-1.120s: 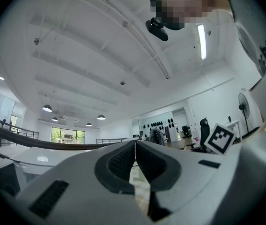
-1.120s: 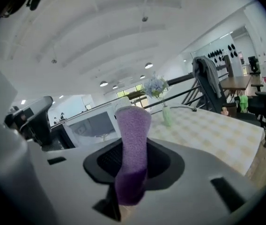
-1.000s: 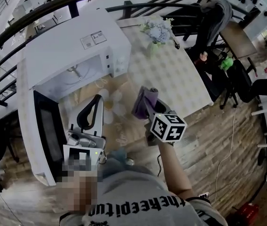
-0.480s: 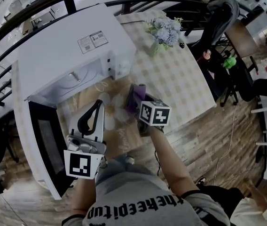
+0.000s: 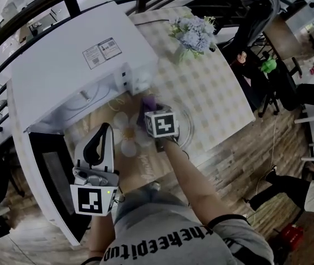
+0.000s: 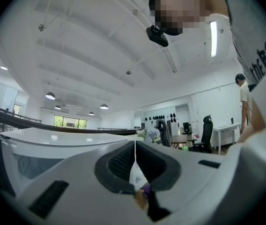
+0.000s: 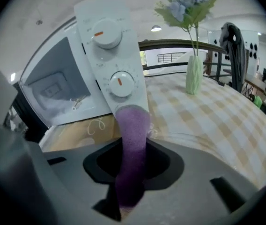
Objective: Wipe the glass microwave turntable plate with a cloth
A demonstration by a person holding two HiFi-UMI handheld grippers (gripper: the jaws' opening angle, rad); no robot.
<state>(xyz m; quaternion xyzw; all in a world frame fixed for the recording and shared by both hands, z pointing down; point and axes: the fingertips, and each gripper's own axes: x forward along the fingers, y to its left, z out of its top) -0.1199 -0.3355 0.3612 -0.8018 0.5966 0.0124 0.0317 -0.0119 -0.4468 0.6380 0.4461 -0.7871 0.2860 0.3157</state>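
The glass turntable plate (image 5: pixel 189 127) lies on the checked table in front of the microwave; in the head view only its clear rim shows past my right hand. In the right gripper view that rim (image 7: pixel 196 138) curves just beyond the jaws. My right gripper (image 5: pixel 150 110) is shut on a rolled purple cloth (image 5: pixel 147 102), held low over the plate's left part. The cloth (image 7: pixel 133 125) sticks out toward the microwave's dials. My left gripper (image 5: pixel 106 128) is shut on nothing, held left of the plate near the oven door. Its own view (image 6: pixel 135 146) points at the ceiling.
A white microwave (image 5: pixel 68 54) stands at the back left with its door (image 5: pixel 52 186) swung open toward me. A vase of pale flowers (image 5: pixel 193 35) stands at the table's far end. A tan mat with flower print (image 5: pixel 125 141) lies under the grippers. Chairs and a person are off to the right.
My right gripper has carried the purple cloth away from me and down, to over the plate by the microwave front. The left gripper has sunk slightly toward me, still shut.
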